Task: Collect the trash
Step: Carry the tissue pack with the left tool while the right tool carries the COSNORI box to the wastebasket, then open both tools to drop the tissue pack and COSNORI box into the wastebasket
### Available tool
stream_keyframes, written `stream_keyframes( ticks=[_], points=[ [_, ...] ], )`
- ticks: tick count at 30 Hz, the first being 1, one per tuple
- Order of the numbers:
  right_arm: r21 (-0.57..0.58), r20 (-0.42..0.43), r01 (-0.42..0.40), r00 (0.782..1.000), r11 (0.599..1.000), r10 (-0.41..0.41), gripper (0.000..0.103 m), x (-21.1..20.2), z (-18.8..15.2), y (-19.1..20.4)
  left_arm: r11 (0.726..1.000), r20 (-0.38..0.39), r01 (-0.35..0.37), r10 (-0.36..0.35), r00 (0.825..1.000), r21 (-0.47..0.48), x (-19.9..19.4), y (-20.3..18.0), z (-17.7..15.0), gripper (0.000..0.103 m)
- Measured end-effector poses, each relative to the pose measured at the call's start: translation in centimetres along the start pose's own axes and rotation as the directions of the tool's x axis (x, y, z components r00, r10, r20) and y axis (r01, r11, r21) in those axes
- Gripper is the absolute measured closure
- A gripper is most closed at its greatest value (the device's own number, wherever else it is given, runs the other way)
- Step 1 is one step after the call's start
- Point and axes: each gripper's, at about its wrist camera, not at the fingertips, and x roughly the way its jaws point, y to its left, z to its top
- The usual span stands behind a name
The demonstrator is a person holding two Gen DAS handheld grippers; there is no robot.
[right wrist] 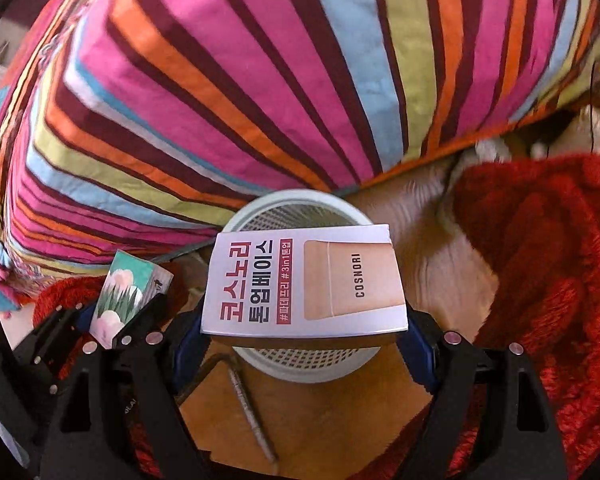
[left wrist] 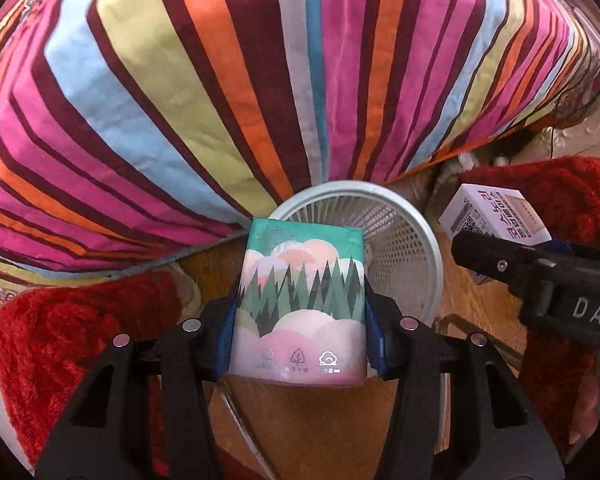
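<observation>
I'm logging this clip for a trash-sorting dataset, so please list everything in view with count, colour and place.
Tissue pack: one, green and pink forest print, clamped in the left tool, just short of the bin.
Cosmetics box: one, white with red and black lettering, clamped in the right tool, over the bin.
Mesh bin: one, pale grey-white, on the wooden floor by the bed.
Striped quilt: one, multicoloured, behind the bin.
Red fuzzy fabric: both sides of the bin.
Left tool: black, blue pads.
Right tool: black, blue pads.
</observation>
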Motion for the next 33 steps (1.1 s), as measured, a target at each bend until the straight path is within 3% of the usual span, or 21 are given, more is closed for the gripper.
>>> stream_keyframes(
  ticks=[11,33],
  points=[
    [0.081,-0.173,0.008,0.985,0.997,0.006,0.026,5.1,0.1,-1.0,0.999,-0.191,-0.001,0.010,0.982,0.044,5.6,-1.1,-0.1,0.052],
    [0.106,-0.331,0.086,0.943,0.991,-0.047,0.026,11.4,0.3,-1.7,0.998,-0.370,0.056,-0.063,0.927,-0.030,11.8,-0.6,-0.4,0.052]
  ],
)
